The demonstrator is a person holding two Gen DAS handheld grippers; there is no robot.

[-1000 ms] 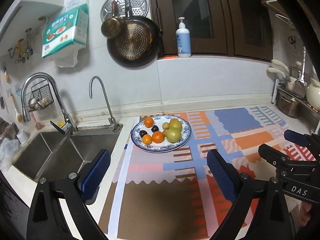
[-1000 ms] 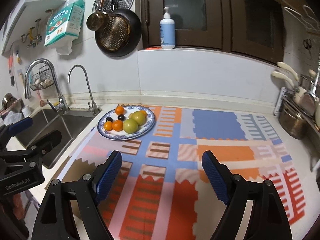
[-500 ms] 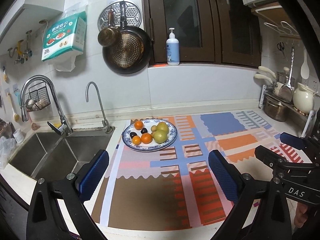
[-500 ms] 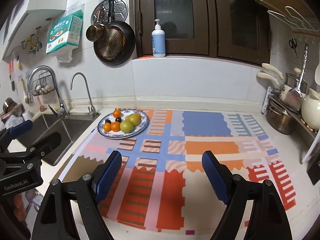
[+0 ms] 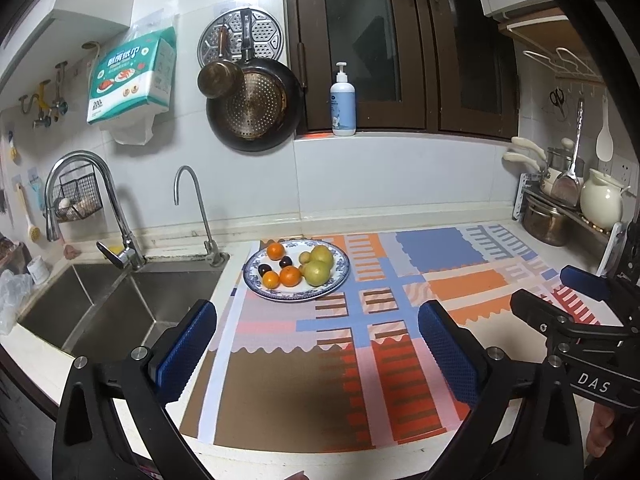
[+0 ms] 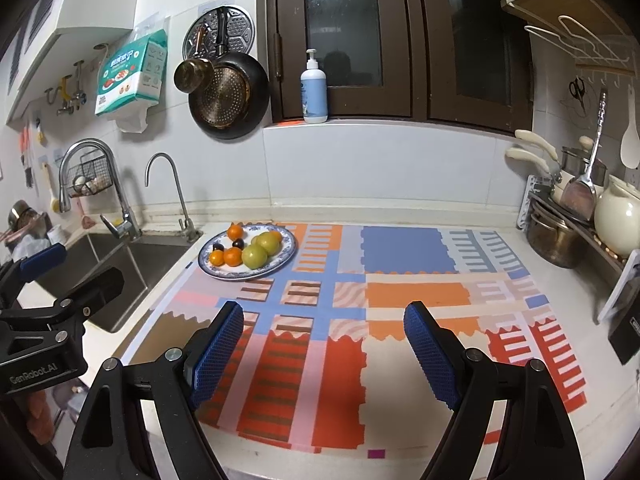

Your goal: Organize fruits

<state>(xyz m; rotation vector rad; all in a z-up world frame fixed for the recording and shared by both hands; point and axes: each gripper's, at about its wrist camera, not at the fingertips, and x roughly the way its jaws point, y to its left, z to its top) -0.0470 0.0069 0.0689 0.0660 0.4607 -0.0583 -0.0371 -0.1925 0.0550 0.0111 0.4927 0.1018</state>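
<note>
Both hand-held grippers, left and right, gape empty; round fruits show no long axis

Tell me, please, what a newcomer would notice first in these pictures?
First the colourful patterned mat that covers the counter. On its far left corner stands a blue-rimmed plate with oranges, green fruits and dark plums. Behind it, on the wall above the sink, hangs a big dark pan.
</note>
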